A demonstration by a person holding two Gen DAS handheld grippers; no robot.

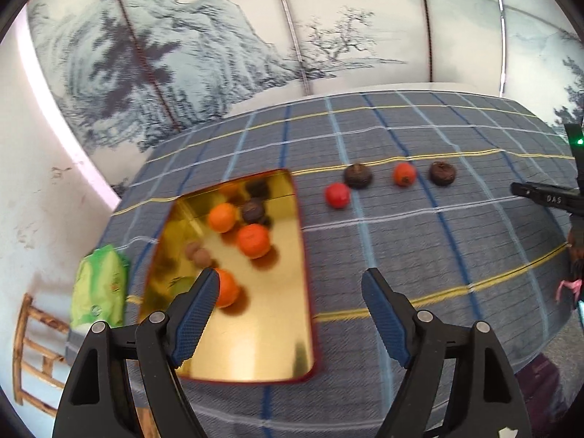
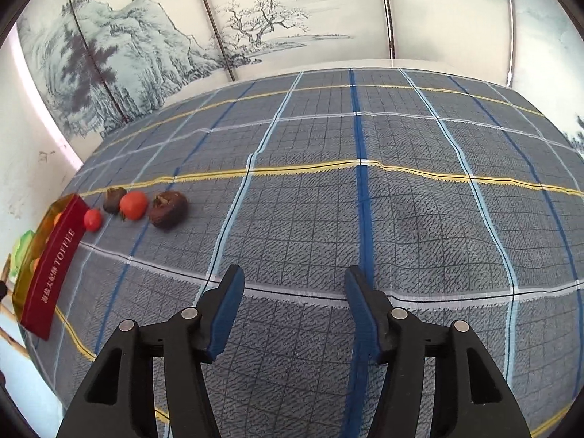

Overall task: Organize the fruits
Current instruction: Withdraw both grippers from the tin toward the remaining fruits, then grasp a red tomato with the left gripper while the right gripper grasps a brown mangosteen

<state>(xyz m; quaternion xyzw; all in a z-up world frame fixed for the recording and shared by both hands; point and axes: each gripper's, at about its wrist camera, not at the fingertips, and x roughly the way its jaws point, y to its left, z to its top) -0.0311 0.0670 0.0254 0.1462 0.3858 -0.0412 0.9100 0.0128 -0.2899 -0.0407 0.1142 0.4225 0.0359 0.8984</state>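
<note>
A gold tin tray [image 1: 255, 346] with a red rim lies on the checked cloth and holds several oranges [image 1: 252, 241], a dark fruit [image 1: 253, 211] and small brown fruits [image 1: 197, 254]. On the cloth beyond it lie a red fruit [image 1: 337, 195], a dark fruit [image 1: 358, 176], an orange-red fruit [image 1: 404, 174] and another dark fruit [image 1: 442, 172]. My left gripper [image 1: 292, 284] is open and empty above the tray's right edge. My right gripper [image 2: 294, 284] is open and empty over bare cloth; the row of fruits [image 2: 168, 208] and the tray's red side [image 2: 51, 273] lie far to its left.
A green packet [image 1: 100, 292] lies left of the tray near the table's edge. A wooden chair [image 1: 33, 346] stands below the table's left edge. The right gripper's body [image 1: 547, 197] shows at the right edge of the left wrist view. A painted screen stands behind the table.
</note>
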